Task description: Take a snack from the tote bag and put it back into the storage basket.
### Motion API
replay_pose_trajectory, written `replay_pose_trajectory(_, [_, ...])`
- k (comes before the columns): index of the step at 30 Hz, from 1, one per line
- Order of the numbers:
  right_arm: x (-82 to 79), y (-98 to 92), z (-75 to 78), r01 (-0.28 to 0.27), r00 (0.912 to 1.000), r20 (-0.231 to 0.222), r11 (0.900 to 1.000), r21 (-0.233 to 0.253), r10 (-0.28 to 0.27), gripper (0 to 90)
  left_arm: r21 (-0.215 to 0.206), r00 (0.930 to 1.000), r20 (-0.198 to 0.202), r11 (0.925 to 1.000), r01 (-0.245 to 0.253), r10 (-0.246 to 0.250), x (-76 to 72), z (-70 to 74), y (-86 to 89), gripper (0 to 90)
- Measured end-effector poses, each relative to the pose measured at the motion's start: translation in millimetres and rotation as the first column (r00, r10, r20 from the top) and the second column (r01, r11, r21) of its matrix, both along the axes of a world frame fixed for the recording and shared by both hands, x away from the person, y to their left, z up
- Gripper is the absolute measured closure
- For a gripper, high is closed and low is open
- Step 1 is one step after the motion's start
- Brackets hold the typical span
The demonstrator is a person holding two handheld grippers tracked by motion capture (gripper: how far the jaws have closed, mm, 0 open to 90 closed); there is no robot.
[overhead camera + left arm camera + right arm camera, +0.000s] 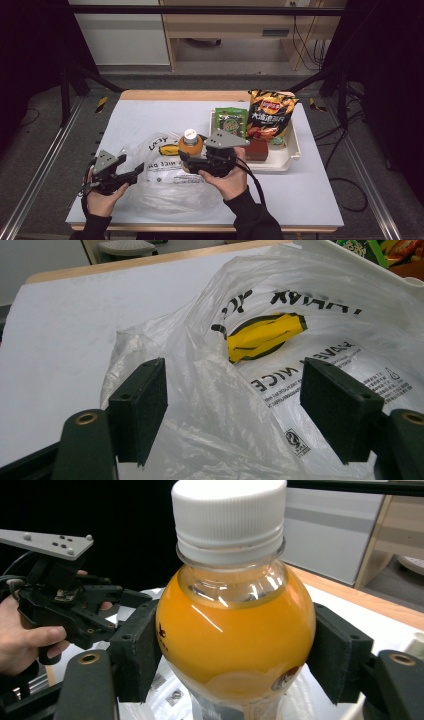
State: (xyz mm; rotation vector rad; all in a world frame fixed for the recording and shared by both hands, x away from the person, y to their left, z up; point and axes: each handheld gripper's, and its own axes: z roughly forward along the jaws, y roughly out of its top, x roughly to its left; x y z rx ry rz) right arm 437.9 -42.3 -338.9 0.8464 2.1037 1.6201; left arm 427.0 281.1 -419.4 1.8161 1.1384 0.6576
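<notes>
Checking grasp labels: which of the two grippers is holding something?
The right gripper: its jaws clamp the orange juice bottle. The left gripper is open over the plastic bag.

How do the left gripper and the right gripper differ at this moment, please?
The right gripper is shut on the orange juice bottle, while the left gripper is open, holding nothing. The left gripper's jaws stand over the plastic bag; the right gripper holds the bottle upright above the bag. In the high view, the right gripper sits nearer the white tray. Both have black jaws.
</notes>
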Motion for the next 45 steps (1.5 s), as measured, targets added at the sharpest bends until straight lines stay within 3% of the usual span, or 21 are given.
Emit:
replay_pose_trajectory(19, [8.3, -71.5, 16.9, 0.105, 0.9940, 0.031, 0.994, -0.018, -0.105, 30.4, -0.007, 1.0000, -0.003, 1.0000, -0.002, 0.002, 0.1, -0.3, 0.1, 26.4])
replay_pose_trajectory(29, [14.8, -106.5, 10.7, 0.157, 0.9875, 0.024, 0.987, -0.031, -0.156, 30.4, -0.003, 1.0000, -0.003, 1.0000, 0.000, 0.000, -0.2, -0.1, -0.8, 26.4])
replay_pose_trajectory(45, [24.6, -153.2, 1.7, 0.253, 0.9675, 0.018, 0.967, -0.044, -0.252, 30.4, -0.004, 1.0000, 0.001, 1.0000, -0.003, 0.003, -0.8, 1.1, 0.2, 26.4])
